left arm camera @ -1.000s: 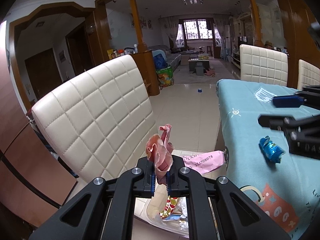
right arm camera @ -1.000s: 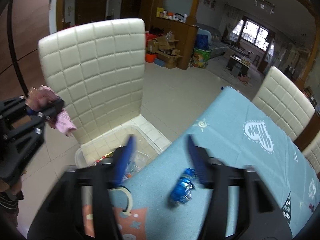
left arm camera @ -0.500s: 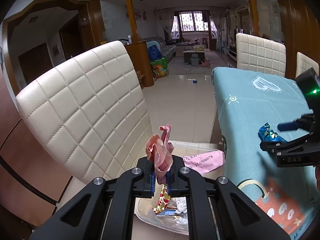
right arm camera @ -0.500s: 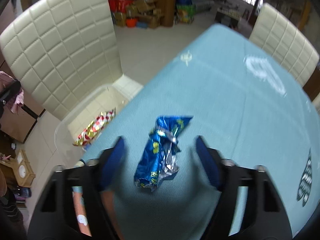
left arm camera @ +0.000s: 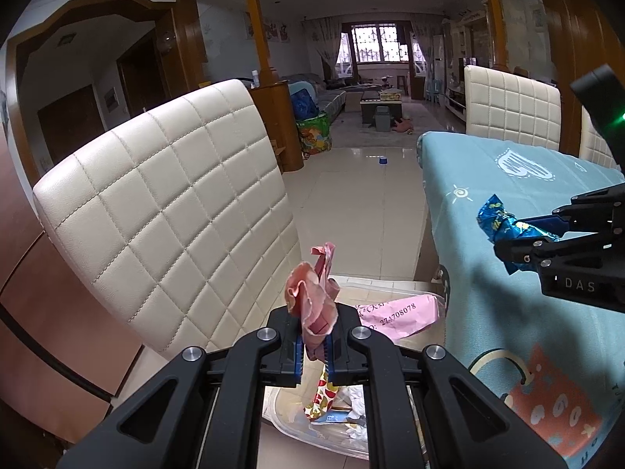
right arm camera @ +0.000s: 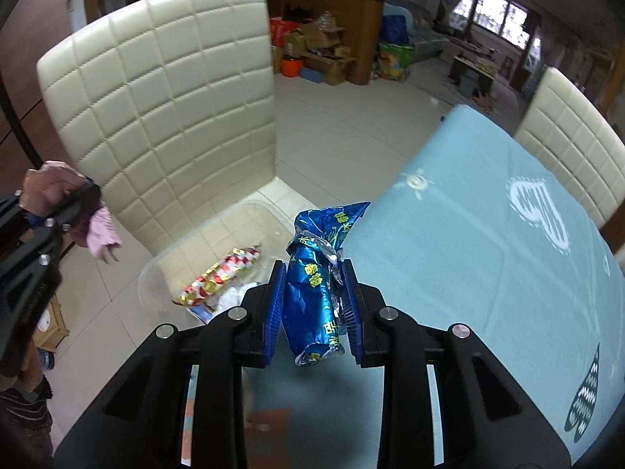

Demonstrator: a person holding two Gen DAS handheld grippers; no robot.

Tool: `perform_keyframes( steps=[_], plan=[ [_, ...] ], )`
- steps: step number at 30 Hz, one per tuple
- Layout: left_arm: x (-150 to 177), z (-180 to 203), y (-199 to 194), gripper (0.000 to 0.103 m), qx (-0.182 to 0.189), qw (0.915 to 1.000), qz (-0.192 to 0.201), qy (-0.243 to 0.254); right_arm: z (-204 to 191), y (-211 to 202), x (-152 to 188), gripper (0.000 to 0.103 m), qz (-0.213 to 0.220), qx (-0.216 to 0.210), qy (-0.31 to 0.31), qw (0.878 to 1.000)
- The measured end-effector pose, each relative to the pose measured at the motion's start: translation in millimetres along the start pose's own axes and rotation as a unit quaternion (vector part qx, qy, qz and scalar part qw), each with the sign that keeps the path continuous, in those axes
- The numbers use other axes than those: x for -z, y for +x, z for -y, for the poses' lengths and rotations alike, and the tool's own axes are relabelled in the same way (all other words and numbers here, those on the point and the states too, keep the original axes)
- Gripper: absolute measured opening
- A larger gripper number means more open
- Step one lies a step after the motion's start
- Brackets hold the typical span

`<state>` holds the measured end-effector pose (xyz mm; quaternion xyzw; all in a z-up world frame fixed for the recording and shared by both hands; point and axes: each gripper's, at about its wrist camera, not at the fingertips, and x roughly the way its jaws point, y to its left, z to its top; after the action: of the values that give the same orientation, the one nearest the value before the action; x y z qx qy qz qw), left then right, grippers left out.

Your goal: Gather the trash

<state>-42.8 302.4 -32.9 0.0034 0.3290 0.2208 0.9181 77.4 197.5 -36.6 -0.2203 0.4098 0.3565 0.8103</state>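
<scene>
While both jaws clench trash, blue wrapper (right arm camera: 312,293) right, pink scrap (left arm camera: 314,305) left, teal tablecloth (right arm camera: 488,273) (tiled floor).

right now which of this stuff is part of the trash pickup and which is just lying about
Part of the job:
- blue foil wrapper, pinched in the right claw
- pink crumpled scrap, pinched in the left claw
- clear bin on the chair seat, holding a red and gold wrapper

Just there:
- cream chair
- teal tablecloth
- cardboard boxes on the floor

Bin (right arm camera: 156,273) on chair (right arm camera: 164,90), left of table (right arm camera: 488,254)
</scene>
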Motion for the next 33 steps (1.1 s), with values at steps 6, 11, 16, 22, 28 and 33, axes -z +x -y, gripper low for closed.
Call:
perform_keyframes(
  steps=[6,11,16,22,28,33],
  plan=[
    [4.0,-5.6,3.6,0.008,-0.001,1.0,-0.004,-0.007,-14.0,-2.6,-7.9,0.042,0.009,-0.028,-0.007,1.0],
    [3.8,-11.3,9.5,0.028,0.023,0.9989,-0.027,-0.031,-7.5,-15.2,-7.9,0.073,0.046,-0.022,0.006,0.999],
    [3.8,-9.6,-3.0,0.082,0.013,0.9994,0.007,-0.033,2.5,-21.2,-5.1,0.073,0.047,-0.021,0.021,0.998],
    [0.9,-3.8,-6.0,0.082,0.012,0.9996,0.006,-0.027,10.5,-26.2,0.9,0.077,0.047,-0.025,0.034,0.998],
    [-1.8,-4.5,-5.8,0.082,0.024,0.9987,0.0,-0.045,13.7,-38.7,7.3,0.081,0.062,-0.017,0.03,0.997],
    [-5.3,4.8,-14.1,0.082,0.026,0.9987,0.006,-0.043,21.8,-54.1,15.5,0.086,0.077,-0.011,0.036,0.996]
  ],
)
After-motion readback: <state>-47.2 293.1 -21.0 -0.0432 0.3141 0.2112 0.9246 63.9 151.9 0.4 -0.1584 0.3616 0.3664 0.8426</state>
